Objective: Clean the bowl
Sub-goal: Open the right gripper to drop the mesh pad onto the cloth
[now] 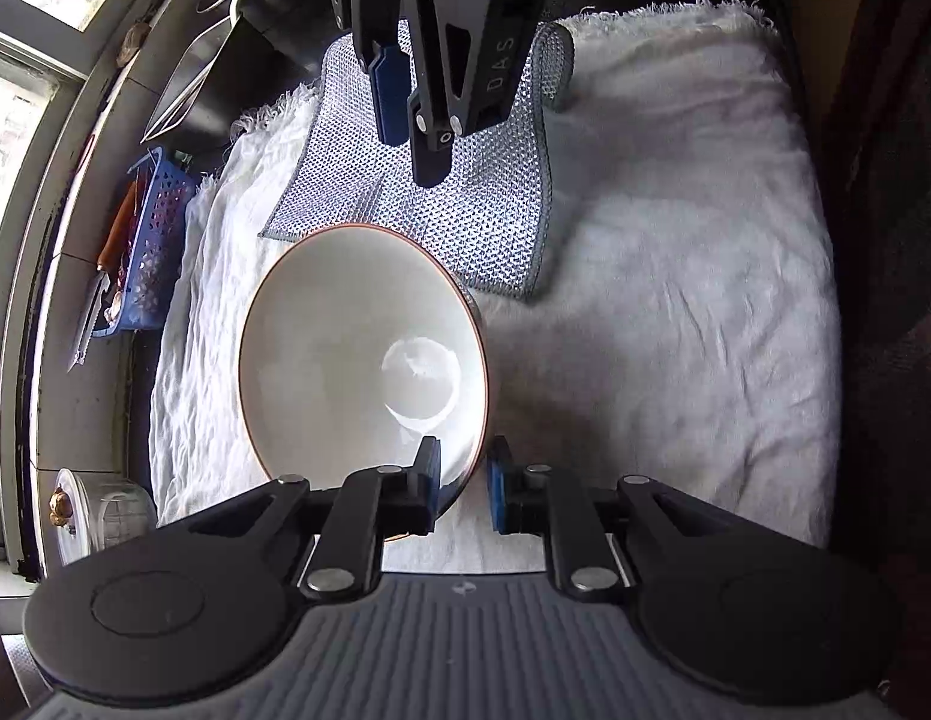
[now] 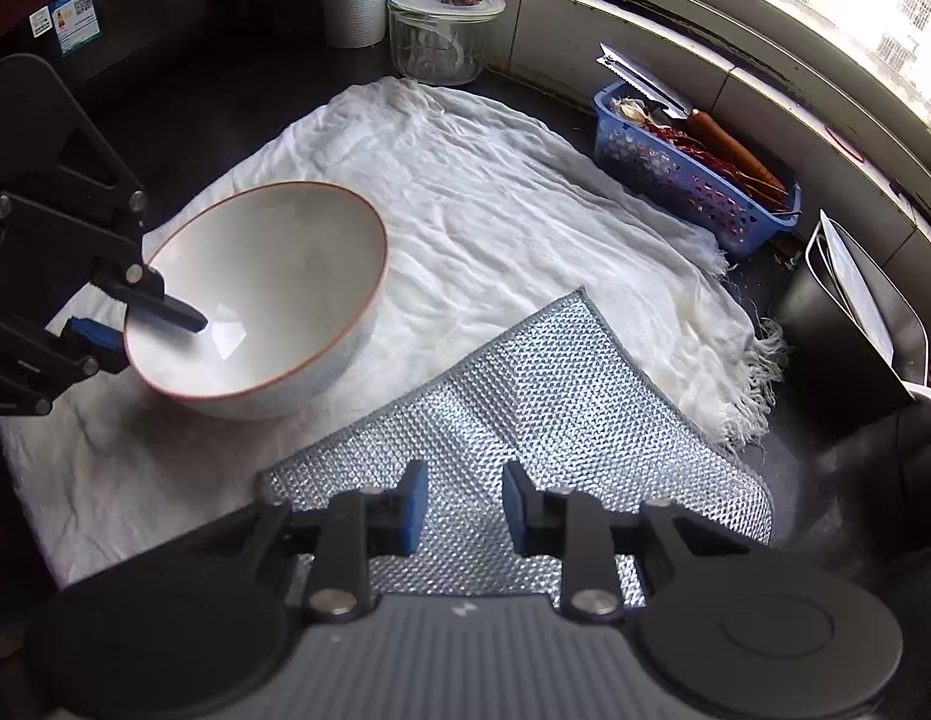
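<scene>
A white bowl [image 1: 345,354] with a thin red rim sits tilted on a white towel [image 1: 675,240]. My left gripper [image 1: 464,489] is shut on the bowl's near rim, one finger inside and one outside. The bowl also shows in the right wrist view [image 2: 273,276], with the left gripper [image 2: 135,324] on its left rim. A silver mesh cleaning cloth [image 2: 525,396] lies flat on the towel [image 2: 465,192] beside the bowl. My right gripper [image 2: 464,507] is open just above the cloth's near part. It shows from above in the left wrist view [image 1: 414,120], over the cloth [image 1: 465,210].
A blue plastic basket [image 2: 675,174] with a carrot and chillies stands by the window wall. A glass lidded jar [image 2: 444,30] stands at the back. A dark bin with metal trays [image 2: 849,324] stands at the right. The counter around the towel is dark.
</scene>
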Motion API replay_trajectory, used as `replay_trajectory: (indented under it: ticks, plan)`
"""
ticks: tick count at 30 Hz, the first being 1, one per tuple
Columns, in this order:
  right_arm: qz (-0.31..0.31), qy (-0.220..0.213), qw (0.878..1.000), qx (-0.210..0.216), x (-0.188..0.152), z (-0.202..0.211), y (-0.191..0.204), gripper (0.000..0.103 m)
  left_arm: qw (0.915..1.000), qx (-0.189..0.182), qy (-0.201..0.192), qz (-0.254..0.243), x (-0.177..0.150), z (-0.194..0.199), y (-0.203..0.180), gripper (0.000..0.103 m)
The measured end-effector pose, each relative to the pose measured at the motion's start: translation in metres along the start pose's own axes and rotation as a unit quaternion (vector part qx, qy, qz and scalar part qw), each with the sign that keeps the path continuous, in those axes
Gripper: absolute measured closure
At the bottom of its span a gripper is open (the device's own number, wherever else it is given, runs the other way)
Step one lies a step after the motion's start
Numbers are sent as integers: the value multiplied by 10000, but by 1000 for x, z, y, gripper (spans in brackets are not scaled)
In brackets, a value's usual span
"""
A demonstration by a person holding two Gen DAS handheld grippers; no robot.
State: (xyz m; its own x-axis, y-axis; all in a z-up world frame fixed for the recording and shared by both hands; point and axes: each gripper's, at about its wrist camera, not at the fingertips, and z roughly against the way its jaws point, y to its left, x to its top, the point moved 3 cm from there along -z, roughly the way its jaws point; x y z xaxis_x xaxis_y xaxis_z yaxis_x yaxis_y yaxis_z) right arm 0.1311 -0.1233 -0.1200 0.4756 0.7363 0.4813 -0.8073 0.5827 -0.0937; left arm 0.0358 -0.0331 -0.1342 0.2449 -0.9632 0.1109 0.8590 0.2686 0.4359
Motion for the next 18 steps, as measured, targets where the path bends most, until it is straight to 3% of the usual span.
replay_trajectory:
  ticks: [5, 7, 9, 13, 18]
  plan:
    - [56, -86, 9997, 243, -5, 8, 7, 73, 9995, 62, 274, 161, -18, 2, 11, 89]
    - [364, -62, 9992, 164, -7, 10, 18, 54, 9990, 56, 293, 324, -23, 2, 15, 88]
    - [803, -30, 9968, 40, -10, 8, 32, 49, 9989, 23, 222, 424, -21, 3, 15, 88]
    - [1575, 140, 9871, -244, -17, -2, 55, 51, 9986, 23, 122, 517, -17, 4, 12, 88]
    - [2082, 255, 9763, -534, -19, -4, 65, 53, 9983, 35, -97, 579, -11, 9, 10, 88]
